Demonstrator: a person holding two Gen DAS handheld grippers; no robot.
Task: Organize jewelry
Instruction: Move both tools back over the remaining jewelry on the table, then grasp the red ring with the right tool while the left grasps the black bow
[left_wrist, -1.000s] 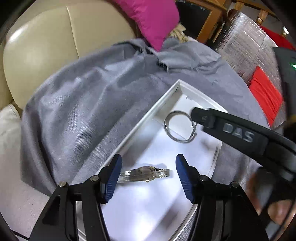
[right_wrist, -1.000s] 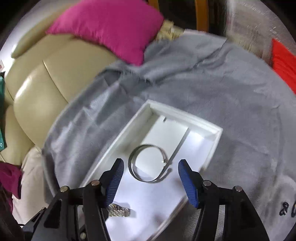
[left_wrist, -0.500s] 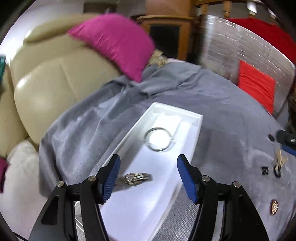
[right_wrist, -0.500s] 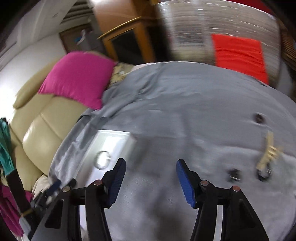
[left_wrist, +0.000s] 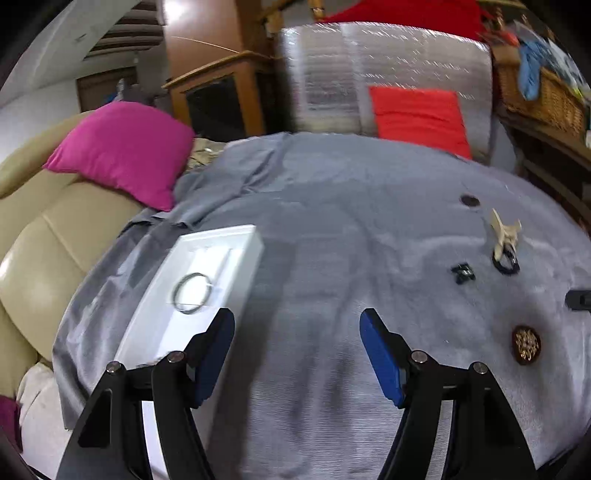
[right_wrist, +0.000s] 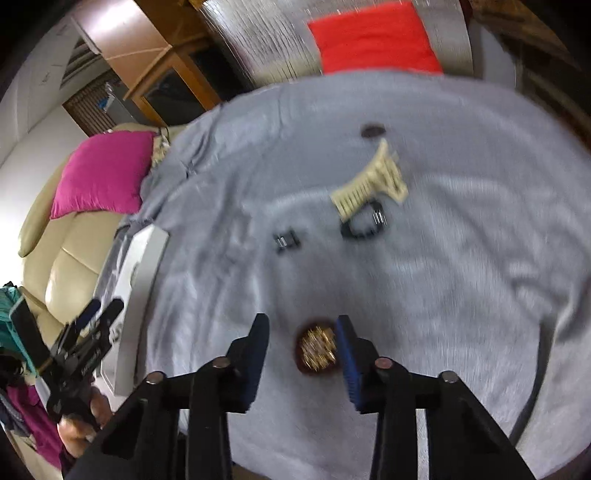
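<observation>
While the right gripper (right_wrist: 301, 352) closes, the round gold brooch (right_wrist: 317, 350) lies between its jaws on the grey-clothed table (right_wrist: 443, 258), apparently not yet pinched. Centre both pads on its rim before lifting. Left gripper (left_wrist: 297, 354) is opening, empty, beside the white tray (left_wrist: 236, 254).

Each view looked forward and steeply down along its own pair of blue-padded fingers at the grey cloth-covered table (left_wrist: 332, 206). The left wrist view sat over the table's left part, with the shallow white rectangular tray (left_wrist: 207, 280) close below it. The right wrist view hung farther right and nearer the cloth — the round dark brooch with gold beads (right_wrist: 317, 349) lay just ahead. Both shared that brooch (left_wrist: 526, 345), the cream plastic hair claw (left_wrist: 504, 230) (right_wrist: 369, 182) and the magenta cushion (left_wrist: 122, 151) (right_wrist: 101, 173).
</observation>
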